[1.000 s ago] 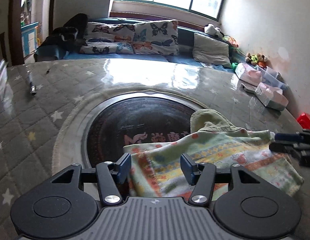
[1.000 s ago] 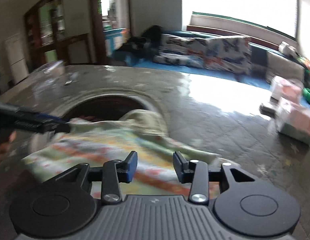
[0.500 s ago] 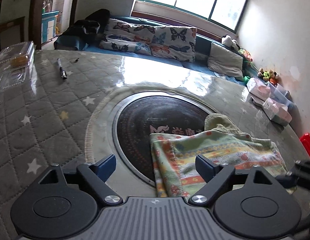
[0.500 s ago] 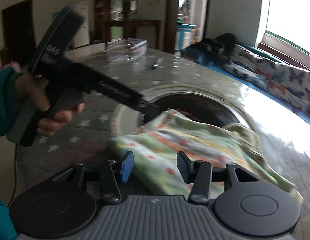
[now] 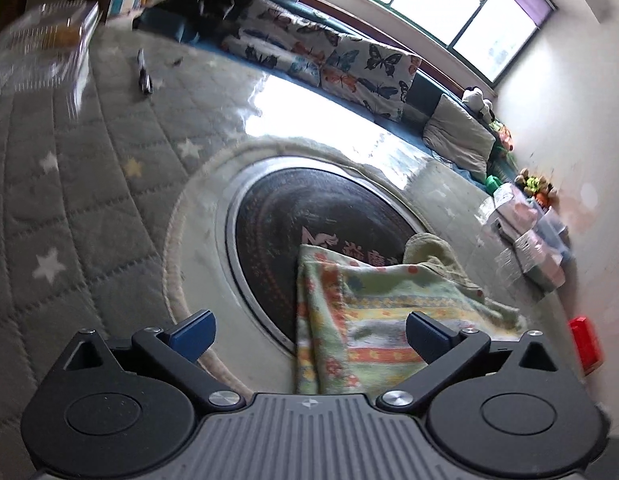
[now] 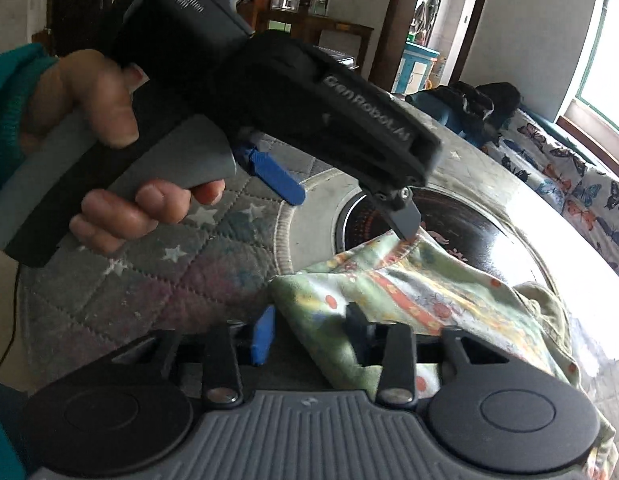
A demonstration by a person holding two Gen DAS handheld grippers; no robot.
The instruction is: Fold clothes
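Fleecy patterned cloth [image 5: 373,312], folded into a soft rectangle, is lying half on the glossy dark round hob [image 5: 309,220] set in the quilted star-print table cover [image 5: 69,200], while the left gripper [image 5: 309,330] is hovering near it, jaws just spread wide and released. Right wrist view: the right gripper [image 6: 309,336] is closing around the cloth's near-left corner, blurred; grip unclear.
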